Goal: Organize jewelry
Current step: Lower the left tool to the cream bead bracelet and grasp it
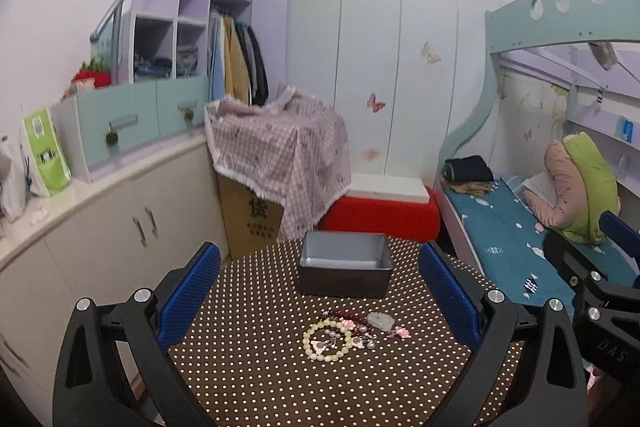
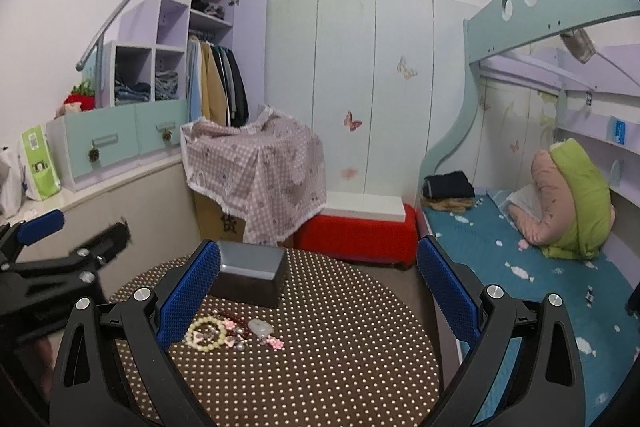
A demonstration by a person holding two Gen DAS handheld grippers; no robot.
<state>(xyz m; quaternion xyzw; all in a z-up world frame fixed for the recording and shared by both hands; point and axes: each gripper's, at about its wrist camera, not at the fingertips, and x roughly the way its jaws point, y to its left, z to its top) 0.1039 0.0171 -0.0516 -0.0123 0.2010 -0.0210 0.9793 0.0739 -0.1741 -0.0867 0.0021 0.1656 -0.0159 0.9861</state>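
Observation:
A pile of jewelry lies on the round brown polka-dot table (image 1: 256,367): a pale green bead bracelet (image 1: 327,341), a dark red bead strand (image 1: 345,315), a clear white pendant (image 1: 381,321) and small pink pieces (image 1: 398,331). Behind it stands an open dark box with a grey inside (image 1: 344,267). My left gripper (image 1: 320,287) is open and empty, above the pile. My right gripper (image 2: 320,287) is open and empty, to the right of the bracelet (image 2: 206,334) and the box (image 2: 249,277). The left gripper shows at the left of the right wrist view (image 2: 76,231).
A bunk bed with a blue sheet (image 1: 508,227) stands to the right. A red stool (image 1: 380,215) and a cardboard box under a checked cloth (image 1: 280,155) stand beyond the table. A white cabinet counter (image 1: 100,195) runs along the left.

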